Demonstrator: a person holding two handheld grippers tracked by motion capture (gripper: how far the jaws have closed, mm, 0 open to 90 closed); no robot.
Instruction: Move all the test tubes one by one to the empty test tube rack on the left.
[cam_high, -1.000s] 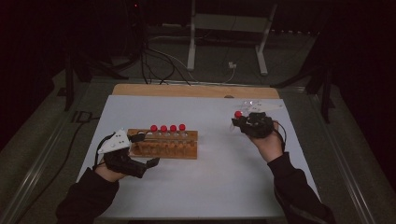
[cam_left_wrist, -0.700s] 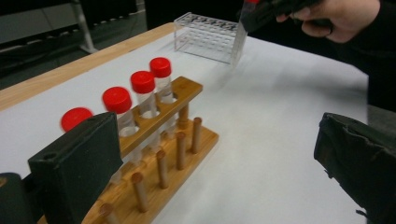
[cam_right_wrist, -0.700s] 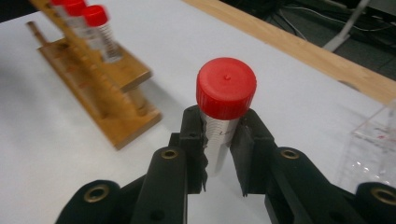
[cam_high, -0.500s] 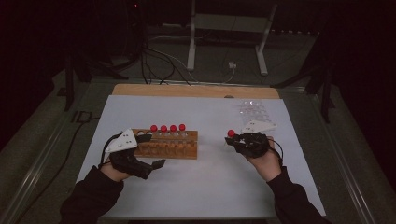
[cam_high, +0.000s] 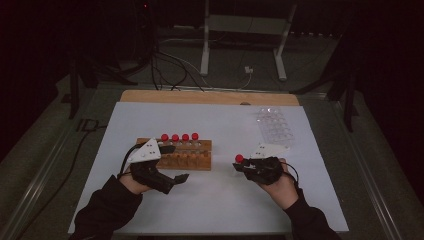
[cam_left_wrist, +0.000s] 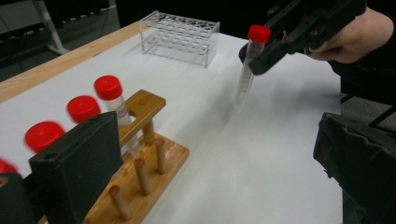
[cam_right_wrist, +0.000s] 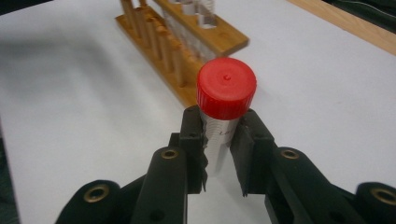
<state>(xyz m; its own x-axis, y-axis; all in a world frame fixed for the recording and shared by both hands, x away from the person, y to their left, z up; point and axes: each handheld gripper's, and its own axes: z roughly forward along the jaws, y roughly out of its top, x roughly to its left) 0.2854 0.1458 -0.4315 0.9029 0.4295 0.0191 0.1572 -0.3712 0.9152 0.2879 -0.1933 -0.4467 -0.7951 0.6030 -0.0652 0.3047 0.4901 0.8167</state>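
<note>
tube: a clear red-capped test tube (cam_right_wrist: 219, 126) hangs upright in the right gripper (cam_right_wrist: 218, 149), above the white table sheet (cam_high: 220, 200), right of the wooden rack (cam_high: 192, 159) and nearer than the clear plastic rack (cam_high: 275, 125).
grip: the jaws are clamped on the tube just under its cap; the long body hangs free below, so it can swing.
step in hand: in my judgement, carrying the tube toward the wooden rack to seat it beside the four red-capped tubes (cam_high: 178, 137) already standing there.
how to do it well: keep the tube vertical, bring its tip squarely over a free hole at the rack's right end, then lower straight without scraping the top bar.
left gripper: the left gripper (cam_high: 172, 162) is at the rack's left end; one jaw looks laid against the wood, but I cannot tell whether it is pinching anything.
use of it: hold the rack steady while the tube goes in.
risk: a tilted entry may tip the rack.
</note>
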